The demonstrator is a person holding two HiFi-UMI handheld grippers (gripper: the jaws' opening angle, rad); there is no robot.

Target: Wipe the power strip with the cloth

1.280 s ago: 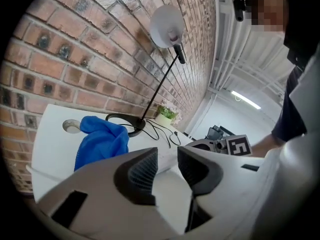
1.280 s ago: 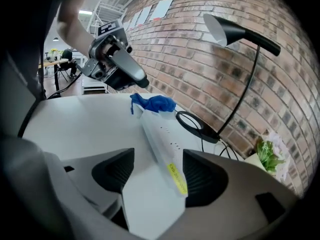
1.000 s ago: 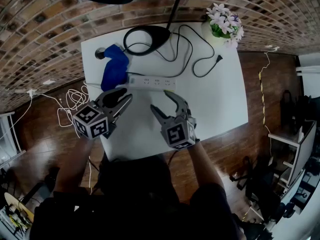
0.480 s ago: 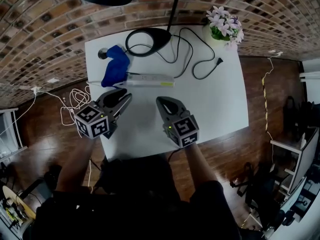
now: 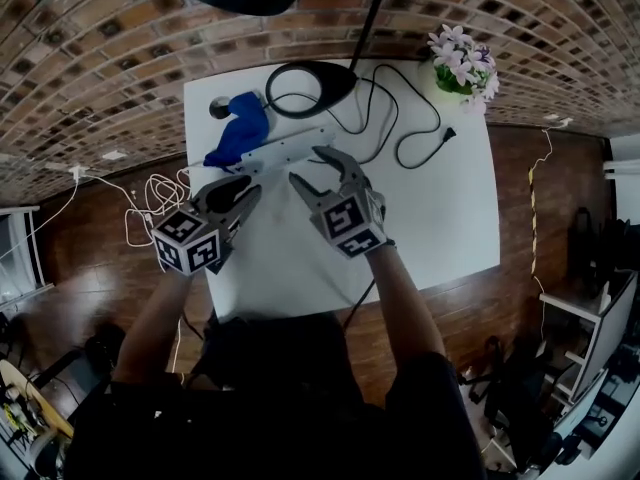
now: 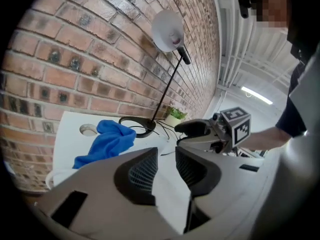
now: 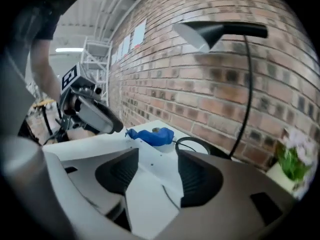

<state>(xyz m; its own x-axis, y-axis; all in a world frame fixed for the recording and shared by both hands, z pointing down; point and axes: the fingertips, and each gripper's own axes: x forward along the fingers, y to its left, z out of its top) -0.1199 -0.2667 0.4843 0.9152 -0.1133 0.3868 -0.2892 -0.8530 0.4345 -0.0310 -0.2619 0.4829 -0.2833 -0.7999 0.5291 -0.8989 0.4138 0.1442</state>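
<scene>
The white power strip (image 5: 288,148) lies at a slant on the white table (image 5: 440,218), its left end beside the crumpled blue cloth (image 5: 238,130). My right gripper (image 5: 318,168) is open, its jaws having just opened, and the strip's right end lies at its fingertips. In the right gripper view the strip (image 7: 150,159) runs between the spread jaws of my right gripper (image 7: 157,171) toward the cloth (image 7: 152,135). My left gripper (image 5: 238,193) hovers near the table's left front, jaws narrowed but apart, nothing between them. The cloth (image 6: 107,141) lies beyond my left gripper (image 6: 166,166).
A black desk lamp stands with its round base (image 5: 310,78) at the back of the table. The black cable (image 5: 400,118) loops to a plug (image 5: 447,133). A flower pot (image 5: 462,58) sits at the back right corner. White cords (image 5: 150,203) lie on the floor at left.
My right gripper, shut half a second ago, has opened and moved forward to the power strip's right end. The strip now sits slanted. My left gripper has barely shifted.
</scene>
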